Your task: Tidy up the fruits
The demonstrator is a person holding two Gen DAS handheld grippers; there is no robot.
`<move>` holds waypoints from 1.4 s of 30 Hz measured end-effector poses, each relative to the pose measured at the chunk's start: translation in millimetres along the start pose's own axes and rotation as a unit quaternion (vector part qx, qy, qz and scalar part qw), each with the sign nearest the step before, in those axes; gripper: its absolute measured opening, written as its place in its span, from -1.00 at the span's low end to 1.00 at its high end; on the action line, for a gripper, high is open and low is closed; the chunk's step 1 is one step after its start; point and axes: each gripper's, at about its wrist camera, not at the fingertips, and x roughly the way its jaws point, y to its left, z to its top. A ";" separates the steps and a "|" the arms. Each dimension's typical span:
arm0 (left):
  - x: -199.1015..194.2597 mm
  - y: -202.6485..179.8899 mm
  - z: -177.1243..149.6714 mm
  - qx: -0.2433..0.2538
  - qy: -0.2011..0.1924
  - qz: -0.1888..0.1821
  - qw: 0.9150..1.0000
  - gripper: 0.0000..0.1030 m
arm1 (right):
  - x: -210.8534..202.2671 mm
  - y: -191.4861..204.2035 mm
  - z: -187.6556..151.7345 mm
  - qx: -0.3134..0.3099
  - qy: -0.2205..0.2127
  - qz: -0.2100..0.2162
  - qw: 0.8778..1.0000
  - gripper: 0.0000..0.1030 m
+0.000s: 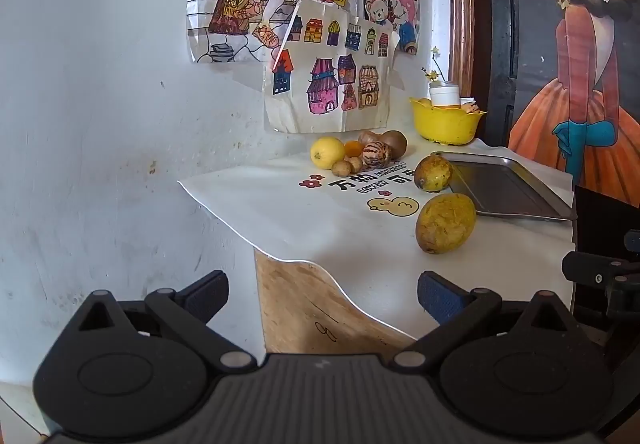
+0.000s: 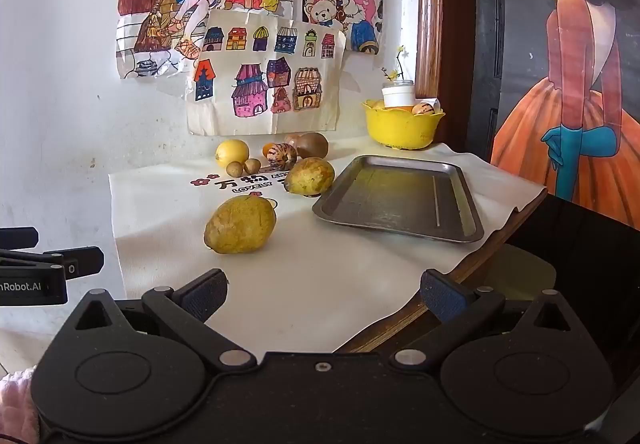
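Note:
Two large yellow-green fruits lie on the white cloth: the near one and a farther one beside the metal tray. A cluster by the wall holds a lemon, a striped fruit, a brown kiwi and small brown fruits. My left gripper hangs open before the table's left front corner. My right gripper stands open over the front edge, short of the near fruit.
A yellow bowl with a white cup and fruit stands at the back right. Drawings hang on the white wall behind. A dark painted panel rises to the right. The cloth's front edge droops over the wooden tabletop.

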 end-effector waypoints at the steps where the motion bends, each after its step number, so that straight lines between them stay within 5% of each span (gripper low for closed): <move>1: 0.0 -0.1 0.0 0.001 -0.001 0.000 1.000 0.99 | -0.1 0.0 0.0 0.000 0.000 0.000 1.000 0.99; 42: 0.0 -0.1 0.1 0.000 -0.002 0.000 1.000 0.99 | -2.5 0.2 -1.7 0.001 0.004 0.001 1.000 0.99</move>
